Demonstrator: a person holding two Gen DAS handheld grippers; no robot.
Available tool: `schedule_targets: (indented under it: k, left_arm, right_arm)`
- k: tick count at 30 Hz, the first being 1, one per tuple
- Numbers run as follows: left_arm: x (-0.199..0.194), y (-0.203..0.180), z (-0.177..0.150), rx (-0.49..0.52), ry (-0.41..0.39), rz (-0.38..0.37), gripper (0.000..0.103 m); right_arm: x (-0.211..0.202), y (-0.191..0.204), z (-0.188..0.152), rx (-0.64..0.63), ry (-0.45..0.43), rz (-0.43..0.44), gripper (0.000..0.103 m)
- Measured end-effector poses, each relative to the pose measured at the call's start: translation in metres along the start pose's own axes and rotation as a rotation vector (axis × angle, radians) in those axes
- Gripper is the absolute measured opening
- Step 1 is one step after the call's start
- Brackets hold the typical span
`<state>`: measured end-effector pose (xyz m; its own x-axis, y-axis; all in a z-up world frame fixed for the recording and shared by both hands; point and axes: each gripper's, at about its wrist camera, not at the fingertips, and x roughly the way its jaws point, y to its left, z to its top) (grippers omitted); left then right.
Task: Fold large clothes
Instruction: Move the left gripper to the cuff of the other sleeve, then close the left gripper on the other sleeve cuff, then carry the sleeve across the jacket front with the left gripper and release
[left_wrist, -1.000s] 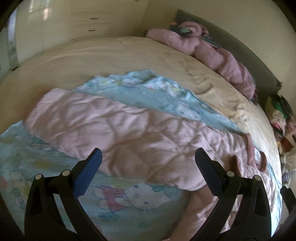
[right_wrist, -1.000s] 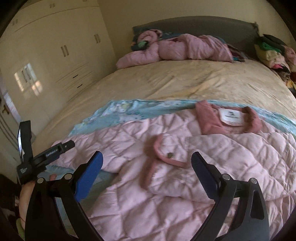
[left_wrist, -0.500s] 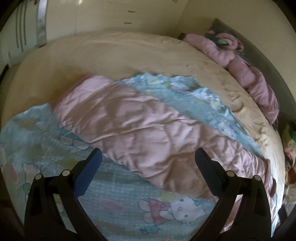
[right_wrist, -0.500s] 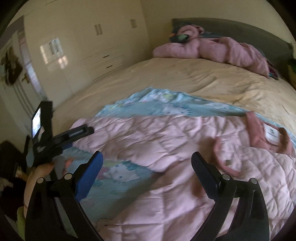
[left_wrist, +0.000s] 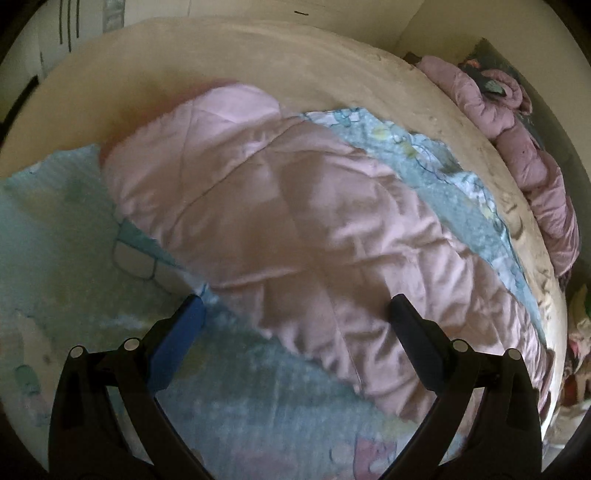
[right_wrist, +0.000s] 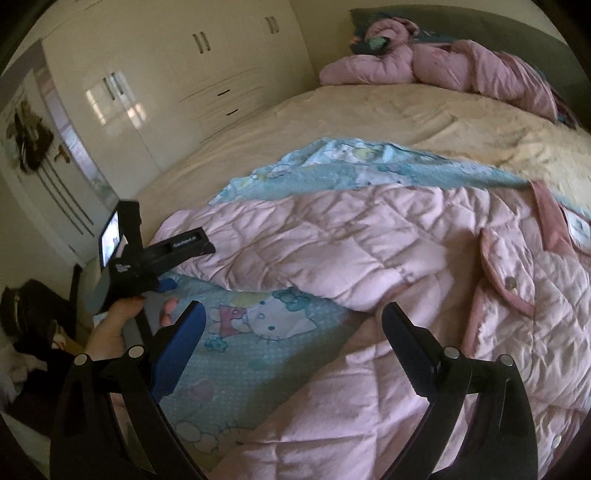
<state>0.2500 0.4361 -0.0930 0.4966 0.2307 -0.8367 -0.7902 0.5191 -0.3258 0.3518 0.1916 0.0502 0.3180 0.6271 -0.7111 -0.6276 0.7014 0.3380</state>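
Note:
A large pink quilted coat (right_wrist: 388, 258) lies spread on a light blue cartoon-print blanket (right_wrist: 258, 325) on the bed. Its long sleeve (left_wrist: 277, 206) stretches across the left wrist view, with the cuff end at the upper left. My left gripper (left_wrist: 295, 314) hovers open just above the sleeve's near edge, holding nothing. The same gripper (right_wrist: 184, 266) shows in the right wrist view, held by a hand at the sleeve end. My right gripper (right_wrist: 291, 325) is open over the blanket and the coat's lower edge. The collar and label (right_wrist: 565, 225) lie at the right.
The bed (right_wrist: 369, 122) has a beige cover. Another pink padded garment (right_wrist: 461, 70) lies heaped by the grey headboard. White wardrobes (right_wrist: 166, 74) stand along the left wall. Piled clothes (left_wrist: 576, 332) sit past the bed's right edge. Dark items lie on the floor at lower left.
Both grippers swung left toward the sleeve end. The left gripper came lower and closer to the sleeve. The collar slid to the right edge of the right wrist view.

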Motion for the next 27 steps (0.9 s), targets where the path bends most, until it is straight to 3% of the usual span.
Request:
schedule_targets:
  k: [3,5,7,10,12,27]
  left_arm:
    - [0.002,0.001,0.002,-0.003,-0.041,-0.043,0.092]
    - [-0.001,0.002,0.005,-0.007,-0.066,-0.067,0.074]
    - [-0.004,0.007,0.007,-0.028,-0.075,-0.110,0.041]
    - [-0.012,0.004,0.010,-0.026,-0.091,-0.158,0.020]
    - [-0.028,-0.001,0.014,-0.014,-0.125,-0.213,0.014]
    - [-0.123,-0.047,0.011,0.085,-0.312,-0.364,0.010]
  right_arm:
    - [-0.007,-0.014,-0.001,0.045,-0.012,0.004,0.096]
    - [-0.011,-0.025,-0.002,0.082,-0.012,0.026,0.096]
    - [-0.014,-0.035,-0.002,0.108,-0.004,0.026,0.096]
    - [-0.025,-0.048,-0.003,0.140,-0.021,0.014,0.096]
    - [-0.036,-0.055,-0.005,0.161,-0.047,0.015,0.096]
    - [-0.112,-0.109,-0.044,0.298,-0.170,-0.040,0.096]
